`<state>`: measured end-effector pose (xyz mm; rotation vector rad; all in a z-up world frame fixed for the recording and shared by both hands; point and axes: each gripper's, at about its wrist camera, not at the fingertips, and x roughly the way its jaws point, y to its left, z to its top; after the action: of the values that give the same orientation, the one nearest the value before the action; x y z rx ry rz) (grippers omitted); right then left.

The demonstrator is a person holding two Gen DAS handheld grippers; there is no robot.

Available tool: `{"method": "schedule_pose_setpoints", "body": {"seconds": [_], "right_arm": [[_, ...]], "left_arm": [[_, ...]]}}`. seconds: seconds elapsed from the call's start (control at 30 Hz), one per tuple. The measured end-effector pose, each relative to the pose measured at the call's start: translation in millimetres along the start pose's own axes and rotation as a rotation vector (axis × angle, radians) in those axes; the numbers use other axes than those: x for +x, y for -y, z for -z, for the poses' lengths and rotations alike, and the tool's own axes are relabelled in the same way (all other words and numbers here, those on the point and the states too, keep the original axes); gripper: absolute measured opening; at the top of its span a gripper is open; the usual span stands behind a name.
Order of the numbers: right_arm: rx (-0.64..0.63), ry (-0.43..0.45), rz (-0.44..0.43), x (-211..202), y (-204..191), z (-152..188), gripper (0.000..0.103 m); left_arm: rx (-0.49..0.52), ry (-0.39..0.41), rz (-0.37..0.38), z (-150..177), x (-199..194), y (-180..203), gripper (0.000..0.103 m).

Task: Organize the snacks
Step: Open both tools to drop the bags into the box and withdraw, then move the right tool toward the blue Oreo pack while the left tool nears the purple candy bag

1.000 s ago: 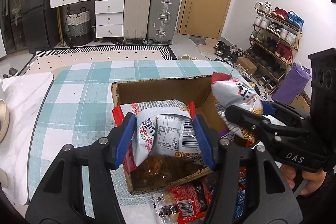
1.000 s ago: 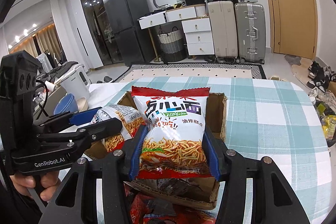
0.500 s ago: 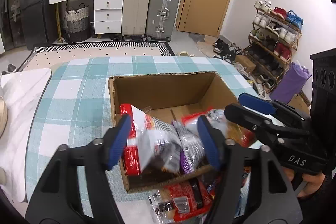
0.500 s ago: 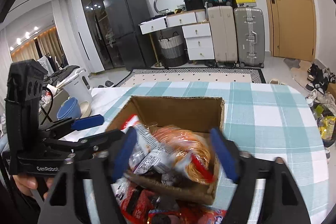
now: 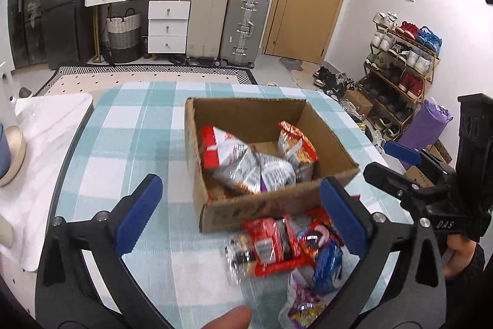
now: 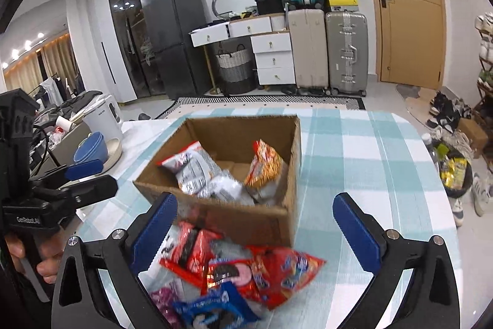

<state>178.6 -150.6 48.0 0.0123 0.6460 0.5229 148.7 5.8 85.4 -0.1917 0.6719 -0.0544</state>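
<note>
An open cardboard box (image 5: 277, 202) (image 6: 246, 218) stands on the checked tablecloth. Inside lie a red-and-silver snack bag (image 5: 228, 153) (image 6: 188, 165) and an orange noodle-snack bag (image 5: 295, 141) (image 6: 265, 162). A pile of loose snack packets (image 5: 277, 245) (image 6: 234, 270) lies on the cloth in front of the box. My left gripper (image 5: 240, 211) is open and empty, above the box's near wall. My right gripper (image 6: 252, 227) is open and empty, above the pile. Each gripper also shows in the other view: the right one (image 5: 388, 159) and the left one (image 6: 92, 174).
A white cloth (image 5: 46, 125) with bowls (image 6: 92, 147) and a white kettle (image 6: 104, 116) lies left of the box. The table's right edge (image 6: 443, 190) drops to a floor with shoes and a bin. Suitcases and drawers stand at the back.
Both grippers opened and let their snack bags fall into the box. Both then drew back toward me and now stand over the loose pile.
</note>
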Motion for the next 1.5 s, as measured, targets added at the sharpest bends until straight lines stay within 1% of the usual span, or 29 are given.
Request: {"method": "schedule_pose_setpoints", "body": {"seconds": [0.23,0.4,0.57,0.7,0.87,0.93,1.13,1.23,1.37,1.5], "right_arm": [[0.006,-0.037,0.012,-5,0,30,0.103],[-0.008,-0.080,0.059,-3,-2,52,0.103],[-0.041,-0.119,0.063,-2,-7,64,0.103],[-0.045,-0.135,0.050,-3,-9,75,0.103],[-0.044,-0.163,0.040,2,-13,87,0.103],[-0.063,-0.192,0.034,7,-17,91,0.103],[-0.080,-0.219,-0.010,14,-25,99,0.103],[-0.111,-0.239,-0.009,17,-31,102,0.103],[-0.125,-0.257,-0.026,20,-33,105,0.103],[-0.128,-0.276,-0.022,25,-31,109,0.103]], "left_arm": [[-0.004,-0.025,-0.010,30,-16,-2,0.102],[0.012,-0.056,-0.019,49,-14,3,0.102],[0.035,-0.079,-0.023,69,-12,9,0.102],[0.047,-0.098,-0.021,80,-11,13,0.102],[0.048,-0.129,0.008,92,-9,16,0.102],[0.059,-0.144,0.007,95,-8,18,0.102],[0.094,-0.155,-0.005,100,-12,26,0.102],[0.107,-0.162,-0.003,101,-13,29,0.102],[0.127,-0.175,0.005,104,-13,33,0.102],[0.149,-0.201,0.026,109,-10,38,0.102]]}}
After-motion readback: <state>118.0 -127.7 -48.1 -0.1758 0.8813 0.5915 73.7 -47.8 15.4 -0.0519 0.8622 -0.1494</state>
